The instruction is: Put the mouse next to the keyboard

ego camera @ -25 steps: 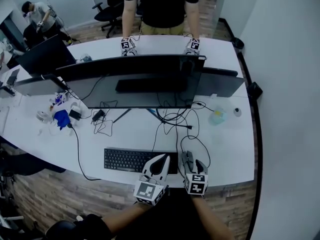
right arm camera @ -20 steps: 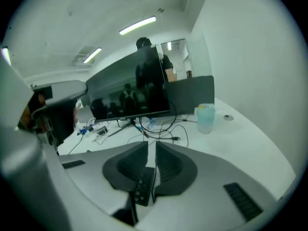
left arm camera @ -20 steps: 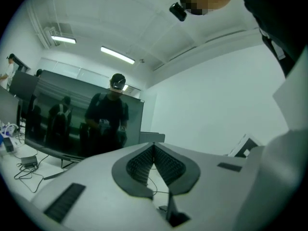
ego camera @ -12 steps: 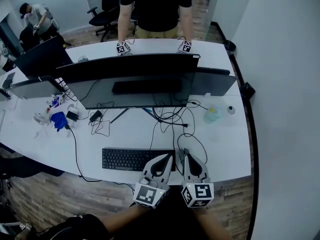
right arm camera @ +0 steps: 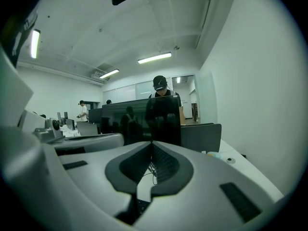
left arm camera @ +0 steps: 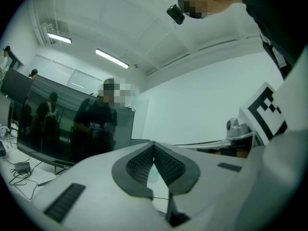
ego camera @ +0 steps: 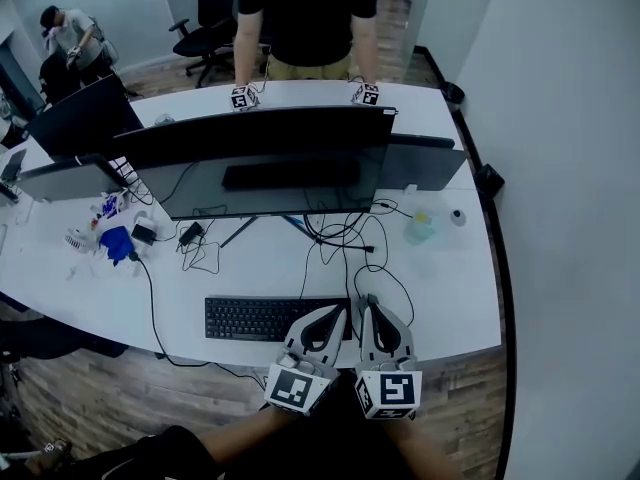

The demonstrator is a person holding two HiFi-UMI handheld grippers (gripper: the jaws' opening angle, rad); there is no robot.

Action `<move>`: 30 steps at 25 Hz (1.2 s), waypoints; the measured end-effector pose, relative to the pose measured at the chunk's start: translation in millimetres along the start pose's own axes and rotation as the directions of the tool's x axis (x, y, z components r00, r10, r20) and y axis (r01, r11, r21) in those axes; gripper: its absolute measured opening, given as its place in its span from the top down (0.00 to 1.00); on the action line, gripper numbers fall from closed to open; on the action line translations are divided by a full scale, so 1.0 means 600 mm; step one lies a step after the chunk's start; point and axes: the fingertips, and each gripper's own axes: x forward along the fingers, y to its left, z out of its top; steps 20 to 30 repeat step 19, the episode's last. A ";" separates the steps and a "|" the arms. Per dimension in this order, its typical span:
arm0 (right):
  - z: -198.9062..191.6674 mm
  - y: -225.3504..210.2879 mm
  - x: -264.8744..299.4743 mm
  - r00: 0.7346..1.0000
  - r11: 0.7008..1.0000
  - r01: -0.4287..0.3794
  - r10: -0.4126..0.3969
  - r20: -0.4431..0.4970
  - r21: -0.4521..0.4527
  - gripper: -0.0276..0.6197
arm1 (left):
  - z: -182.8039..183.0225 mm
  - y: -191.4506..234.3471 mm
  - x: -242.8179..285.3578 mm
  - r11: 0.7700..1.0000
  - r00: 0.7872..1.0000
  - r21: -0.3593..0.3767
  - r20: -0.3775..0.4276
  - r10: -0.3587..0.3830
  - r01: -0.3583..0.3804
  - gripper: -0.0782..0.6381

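Note:
A black keyboard (ego camera: 260, 318) lies near the desk's front edge. My left gripper (ego camera: 336, 313) hangs over the keyboard's right end, and its pads meet at the tip (left arm camera: 154, 147) with nothing between them. My right gripper (ego camera: 368, 306) sits just right of the keyboard. It is shut too, and its closed tip (right arm camera: 151, 144) holds nothing. I cannot make out the mouse. A thin black cable (ego camera: 398, 286) loops down to the spot that the right gripper covers.
A wide monitor (ego camera: 270, 163) stands across the middle of the white desk (ego camera: 450, 308), with tangled cables (ego camera: 345, 233) below it. A person (ego camera: 305, 18) stands opposite, holding two marker cubes (ego camera: 240, 98). A teal bottle (ego camera: 420, 228) stands at the right and blue items (ego camera: 115, 240) at the left.
The right gripper's jaws have gone from open to shut. Both grippers have drawn back a little toward the desk's front edge.

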 end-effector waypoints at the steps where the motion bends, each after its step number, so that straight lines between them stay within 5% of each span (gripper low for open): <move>1: 0.001 0.002 -0.001 1.000 1.000 0.002 -0.002 0.002 -0.001 0.93 | 0.002 0.002 -0.002 1.000 1.000 0.004 0.002 0.001 -0.001 0.88; 30: 0.010 0.040 0.023 0.999 0.999 -0.040 0.041 0.017 -0.022 0.93 | 0.007 0.037 -0.013 1.000 1.000 0.009 0.013 0.023 -0.024 0.88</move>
